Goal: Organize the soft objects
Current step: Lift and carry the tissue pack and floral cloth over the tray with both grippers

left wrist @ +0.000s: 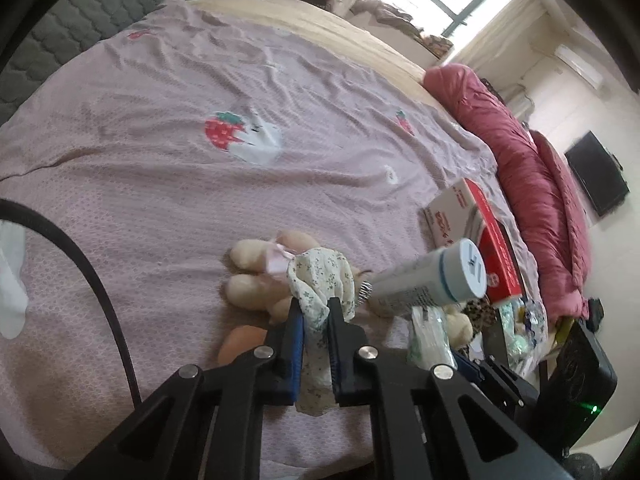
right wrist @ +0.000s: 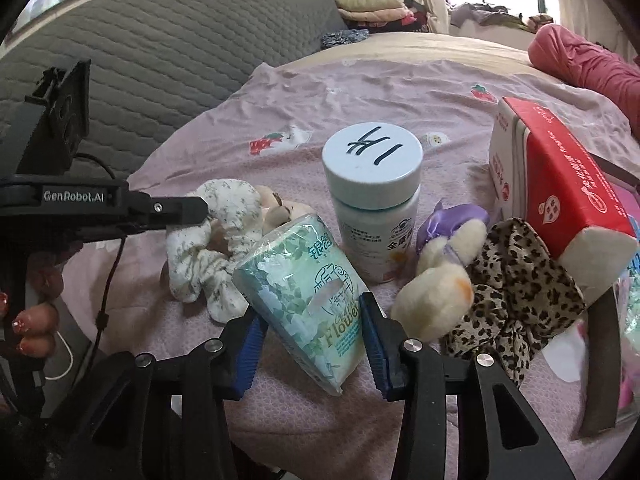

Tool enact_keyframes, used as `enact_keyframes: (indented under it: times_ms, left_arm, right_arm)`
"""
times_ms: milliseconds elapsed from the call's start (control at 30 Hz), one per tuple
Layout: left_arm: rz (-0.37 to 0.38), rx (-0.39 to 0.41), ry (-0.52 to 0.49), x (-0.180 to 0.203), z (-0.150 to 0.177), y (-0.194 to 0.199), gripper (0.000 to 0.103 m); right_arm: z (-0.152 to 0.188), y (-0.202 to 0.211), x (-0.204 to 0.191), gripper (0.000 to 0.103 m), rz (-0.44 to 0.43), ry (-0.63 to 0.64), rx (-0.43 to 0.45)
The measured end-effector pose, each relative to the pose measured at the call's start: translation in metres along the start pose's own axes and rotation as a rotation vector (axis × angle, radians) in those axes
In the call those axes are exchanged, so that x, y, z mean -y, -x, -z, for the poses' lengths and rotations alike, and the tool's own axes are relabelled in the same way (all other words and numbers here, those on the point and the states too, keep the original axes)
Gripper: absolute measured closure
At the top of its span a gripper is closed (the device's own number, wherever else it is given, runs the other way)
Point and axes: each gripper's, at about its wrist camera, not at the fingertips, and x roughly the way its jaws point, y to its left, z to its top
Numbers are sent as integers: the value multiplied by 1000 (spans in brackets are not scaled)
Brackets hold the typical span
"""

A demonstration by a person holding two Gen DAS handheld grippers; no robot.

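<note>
The left gripper (left wrist: 316, 312) is clamping the floral scrunchie (left wrist: 320, 280), its blue pads squeezed together on a fold of the cloth. From the left wrist the scrunchie is hanging bunched between the fingers, its length running along them and away from the camera, toward the cream plush toy (left wrist: 256, 276) lying just behind it on the pink bedspread (left wrist: 160, 184).

The right gripper (right wrist: 310, 320) is pressing both pads against the sides of a pack of tissues (right wrist: 308, 292) (green floral wrapper). The pack's long axis is tilting: its upper end is leaning up and left, away from the camera, while its lower end is pointing down toward the gripper's base.

Only the right wrist view is showing the scrunchie as a ring, with the left gripper's fingertips (right wrist: 192, 208) reaching in from the left and touching its upper rim, and the hand (right wrist: 36, 320) around that gripper's handle. It is also showing a white bottle (right wrist: 374, 216) standing upright just behind the tissue pack, a second plush toy (right wrist: 436, 292) with a purple ribbon beside a leopard-print scrunchie (right wrist: 520, 288), and a red and white box (right wrist: 560, 184) at the right, leaning over the leopard cloth.

The left wrist view is giving the bottle lying across the frame (a matter of the camera's tilt), its lid facing right, and the box beyond it. It alone is showing a dark screen (left wrist: 596, 180) on the far wall and the full run of a rolled red quilt (left wrist: 520, 168) along the bed's far edge.
</note>
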Motion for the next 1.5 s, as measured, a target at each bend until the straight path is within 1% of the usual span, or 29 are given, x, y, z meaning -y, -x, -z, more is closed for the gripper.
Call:
enact_keyframes:
  times_ms: [100,200,300,433,500,533,633,767,867,900,1100,1200,1367,1500]
  left_arm:
    - [11,-10,-28,8,2,-2,92]
    - [2,-24,-82,21,5,-7,92]
    - [4,-29,-95,27,9,-11,92]
    - [-17,-46,-119,33,12,-17,93]
    - [-36,-60,-117,33,13,-20,97]
    - [-51,-70,-109,32,14,-22,97]
    - [-24,-69,-88,31,14,-21,98]
    - [-12,-30,-92,36,11,-9,98]
    - [49,10,-73,40,10,1,98]
    - [70,33,-67,44,8,6,98]
    - [115,140,-78,72,5,36,98]
    - [119,194,-102,89,3,55,98]
    - [150,220,-141,116,4,72,98]
    - [151,225,-178,139,7,76,97]
  right_arm:
    - [2,3,0,56,-2,-2,6]
    - [2,6,1,56,-6,-12,10]
    - [3,9,3,56,-6,-17,9]
    - [2,14,4,57,-16,-29,21]
    - [2,22,2,57,-17,-13,35]
    - [1,28,-1,57,-25,-4,56]
    - [-4,45,-5,57,-58,-3,111]
    - [-13,63,-9,57,-64,2,175]
    - [-19,73,-6,57,-67,-12,210]
    - [-21,75,-5,57,-65,-19,218]
    - [-23,95,12,57,-48,-63,269]
    - [-23,107,22,57,-35,-86,299]
    - [-25,128,40,57,24,-103,354]
    - [-22,147,58,57,74,-129,402]
